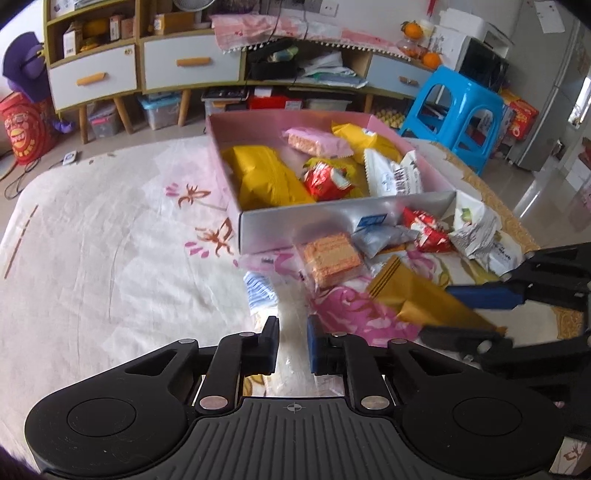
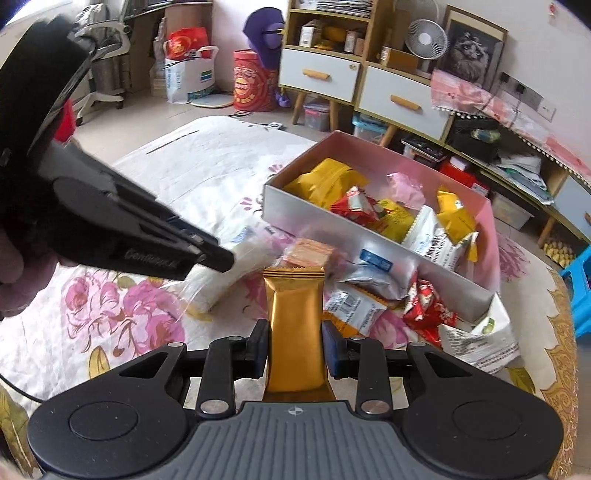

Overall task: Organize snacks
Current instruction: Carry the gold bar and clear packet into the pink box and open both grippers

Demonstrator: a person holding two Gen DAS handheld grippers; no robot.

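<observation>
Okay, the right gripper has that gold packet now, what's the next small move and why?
Probably carry the gold packet, pinched in the right gripper, forward over the pink box and let go there: other snacks already lie inside, and this one is outside it.

A blue plastic stool [image 1: 458,114] stood on the tiled floor beside the floral tablecloth [image 1: 110,229]. Behind it ran a yellow-framed cabinet [image 1: 144,74] with white drawers, clear storage bins [image 1: 162,110] tucked underneath. Oranges [image 1: 412,31] sat on top, a white fan [image 2: 424,38] further along, and a red drum [image 2: 251,85] on the floor.
</observation>
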